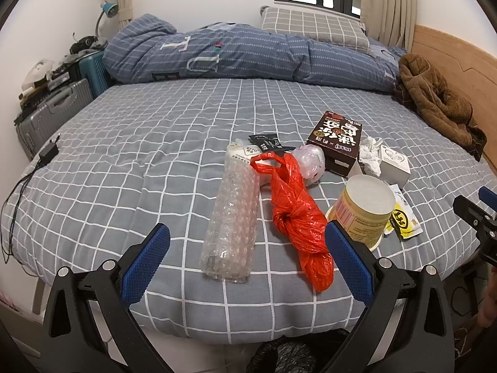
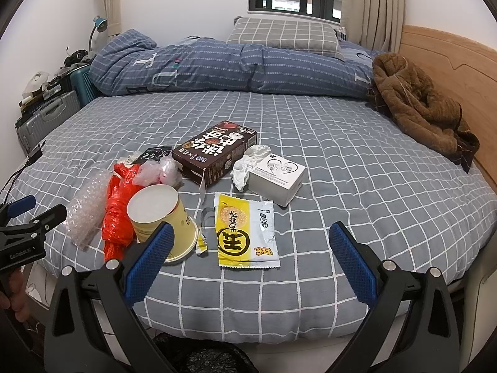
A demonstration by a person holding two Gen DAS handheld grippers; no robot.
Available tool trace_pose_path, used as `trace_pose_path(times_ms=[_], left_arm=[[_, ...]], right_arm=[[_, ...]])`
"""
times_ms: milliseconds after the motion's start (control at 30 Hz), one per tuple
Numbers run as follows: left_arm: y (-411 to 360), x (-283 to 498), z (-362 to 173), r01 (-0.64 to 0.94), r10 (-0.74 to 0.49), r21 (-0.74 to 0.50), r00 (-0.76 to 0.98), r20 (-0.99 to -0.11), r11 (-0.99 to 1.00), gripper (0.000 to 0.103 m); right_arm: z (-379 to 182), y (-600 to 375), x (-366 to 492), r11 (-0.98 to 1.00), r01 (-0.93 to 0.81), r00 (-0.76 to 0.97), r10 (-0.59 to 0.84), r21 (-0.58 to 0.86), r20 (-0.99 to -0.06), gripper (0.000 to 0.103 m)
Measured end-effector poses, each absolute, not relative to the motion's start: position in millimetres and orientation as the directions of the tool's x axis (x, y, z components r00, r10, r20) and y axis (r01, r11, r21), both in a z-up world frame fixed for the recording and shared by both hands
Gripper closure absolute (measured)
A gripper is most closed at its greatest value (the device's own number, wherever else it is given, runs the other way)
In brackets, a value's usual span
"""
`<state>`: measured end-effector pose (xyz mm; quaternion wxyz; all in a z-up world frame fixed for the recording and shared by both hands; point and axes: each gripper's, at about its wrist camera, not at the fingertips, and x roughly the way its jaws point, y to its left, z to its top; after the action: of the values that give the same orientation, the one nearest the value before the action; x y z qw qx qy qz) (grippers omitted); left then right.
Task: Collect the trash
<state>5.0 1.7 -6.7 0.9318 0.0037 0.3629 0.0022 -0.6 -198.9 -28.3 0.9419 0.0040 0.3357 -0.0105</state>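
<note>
Trash lies on the grey checked bed [image 1: 124, 155]. A bubble wrap roll [image 1: 231, 220], a knotted red plastic bag [image 1: 295, 217] and an overturned paper cup [image 1: 363, 208] lie near the front edge. My left gripper [image 1: 245, 261] is open and empty, just short of the bubble wrap and red bag. My right gripper [image 2: 251, 258] is open and empty, around the near end of a yellow snack wrapper [image 2: 245, 233], with the cup [image 2: 161, 217] by its left finger. Behind lie a brown box [image 2: 214, 152], a crumpled tissue [image 2: 248, 164], a white box [image 2: 276, 177] and a clear bag [image 2: 158, 171].
A rolled blue duvet [image 2: 233, 65] and a pillow [image 2: 285, 34] lie at the far side. A brown coat [image 2: 419, 102] lies by the wooden headboard [image 2: 450, 59]. Suitcases [image 1: 56, 108] stand at the left. A black bag [image 2: 202, 357] sits on the floor below the bed edge.
</note>
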Motion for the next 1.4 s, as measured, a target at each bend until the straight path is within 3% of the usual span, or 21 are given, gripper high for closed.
trace_pose_path(times_ms=[1400], left_arm=[[8.4,13.1,-6.1,-0.016,0.028,0.024,0.726,-0.687,1.000,0.006]], right_arm=[[-26.3,-188.7,3.6,1.000,-0.020,0.787,0.005,-0.017,-0.617,0.007]])
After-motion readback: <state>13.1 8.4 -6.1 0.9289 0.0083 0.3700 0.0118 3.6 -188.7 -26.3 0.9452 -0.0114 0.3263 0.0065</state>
